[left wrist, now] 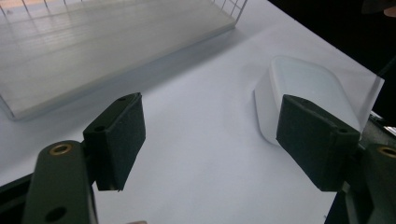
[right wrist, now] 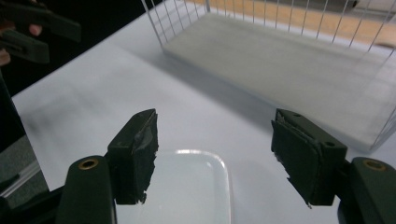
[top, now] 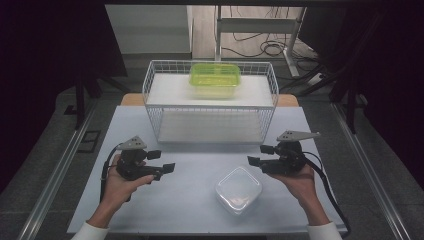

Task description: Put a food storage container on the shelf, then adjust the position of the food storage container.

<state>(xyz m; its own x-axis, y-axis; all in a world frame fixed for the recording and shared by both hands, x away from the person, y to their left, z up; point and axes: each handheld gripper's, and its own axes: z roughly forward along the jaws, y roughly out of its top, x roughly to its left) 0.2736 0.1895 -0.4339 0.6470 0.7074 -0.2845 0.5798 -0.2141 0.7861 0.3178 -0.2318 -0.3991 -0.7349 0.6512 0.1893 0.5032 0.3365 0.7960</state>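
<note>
Your worktop [top: 150, 210] is a pale sheet running from the near edge back to the wire rack [top: 210, 100], the largest item on it, standing at the far middle. The rack is white mesh with two levels: a white board on top and a second white board on the lower level. On the top board, toward the back and slightly right of centre, sits a green container [top: 215, 79], translucent and closed with a green lid. The lower level carries nothing that can be made out from the high view. On the near part of the worktop, right of centre, lies the clear lidded container [top: 239, 190], roughly square with rounded corners, flat on the sheet and well apart from the rack. Your left tool [top: 162, 161] sits at the left, jaws pointing right toward the middle and standing apart with nothing between them; in the left gripper view [left wrist: 210, 140] the clear container lies beyond the right-hand jaw, not touched. Your right tool [top: 260, 154] sits at the right, jaws pointing left, likewise standing apart and bare; in the right gripper view [right wrist: 215, 158] the clear container's rounded corner lies below and between the jaws, without contact. The two tools face each other across the worktop, above and to either side of the clear container. Each tool carries a grey three-cornered plate on top and a trailing black cable.
</note>
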